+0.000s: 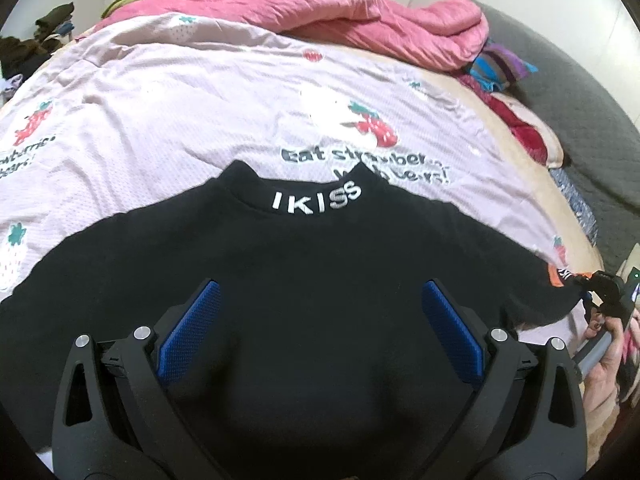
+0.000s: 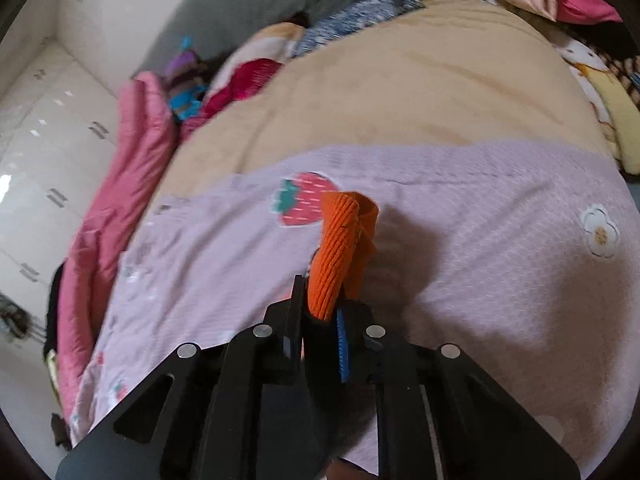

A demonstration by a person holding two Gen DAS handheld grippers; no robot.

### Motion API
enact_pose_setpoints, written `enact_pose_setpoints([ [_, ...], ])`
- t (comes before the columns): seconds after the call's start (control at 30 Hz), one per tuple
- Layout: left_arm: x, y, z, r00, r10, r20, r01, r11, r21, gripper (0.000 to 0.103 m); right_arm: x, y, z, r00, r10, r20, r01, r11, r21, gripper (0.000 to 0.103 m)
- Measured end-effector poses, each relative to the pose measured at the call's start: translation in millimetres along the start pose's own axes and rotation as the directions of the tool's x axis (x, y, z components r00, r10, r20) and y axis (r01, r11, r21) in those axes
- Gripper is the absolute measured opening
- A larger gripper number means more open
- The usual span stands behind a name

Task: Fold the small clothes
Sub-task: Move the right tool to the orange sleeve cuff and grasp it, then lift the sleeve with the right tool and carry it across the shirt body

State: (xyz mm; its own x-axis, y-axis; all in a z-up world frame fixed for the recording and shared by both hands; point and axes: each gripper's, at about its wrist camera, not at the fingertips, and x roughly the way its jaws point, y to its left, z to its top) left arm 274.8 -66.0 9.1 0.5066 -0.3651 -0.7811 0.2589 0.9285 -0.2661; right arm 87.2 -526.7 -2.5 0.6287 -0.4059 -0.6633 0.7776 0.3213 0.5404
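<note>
Two grippers working: left gripper [image 1: 320, 312] hangs wide apart over the black long-sleeved IKISS top [image 1: 304, 264] (spread on the pink strawberry-print sheet [image 1: 160, 120]); right gripper [image 2: 318, 312] pinches its orange ribbed cuff [image 2: 340, 248].

— What kind of room is it?

— A bedroom. The bed [image 1: 520, 168] has a pale pink strawberry sheet [image 1: 160, 120] over a beige blanket [image 2: 400, 92], and a pink quilt [image 1: 340, 12] lies bunched at the far side.

— And around the bed?

— A grey padded headboard [image 1: 580, 100], and glossy white cupboards [image 2: 48, 128] with small metal handles, which reflect the light.
</note>
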Motion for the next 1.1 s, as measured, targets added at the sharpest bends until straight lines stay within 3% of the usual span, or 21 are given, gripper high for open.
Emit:
enact_pose_setpoints([
  [0.27, -26, 17, -6, 1.0, 0.004, 0.027, -0.002, 0.998, -0.061, 0.094, -24, 21, -7, 0.988, 0.156, 0.004, -0.155, 0.987, -0.049, 0.013],
  [0.47, -39, 23, -7, 0.999, 0.006, 0.036, -0.003, 0.998, -0.069, 0.094, -41, 52, -21, 0.967, 0.255, -0.018, -0.255, 0.953, -0.162, 0.013],
  [0.7, -49, 31, -15, 0.999, 0.001, 0.036, 0.002, 0.997, -0.083, 0.094, -61, 87, -48, 0.929, 0.36, -0.084, -0.368, 0.884, -0.287, 0.013],
  [1.1, -56, 31, -23, 0.999, -0.03, 0.025, 0.032, 0.996, -0.084, 0.094, -94, 136, -104, 0.876, 0.451, -0.173, -0.476, 0.748, -0.462, 0.013],
])
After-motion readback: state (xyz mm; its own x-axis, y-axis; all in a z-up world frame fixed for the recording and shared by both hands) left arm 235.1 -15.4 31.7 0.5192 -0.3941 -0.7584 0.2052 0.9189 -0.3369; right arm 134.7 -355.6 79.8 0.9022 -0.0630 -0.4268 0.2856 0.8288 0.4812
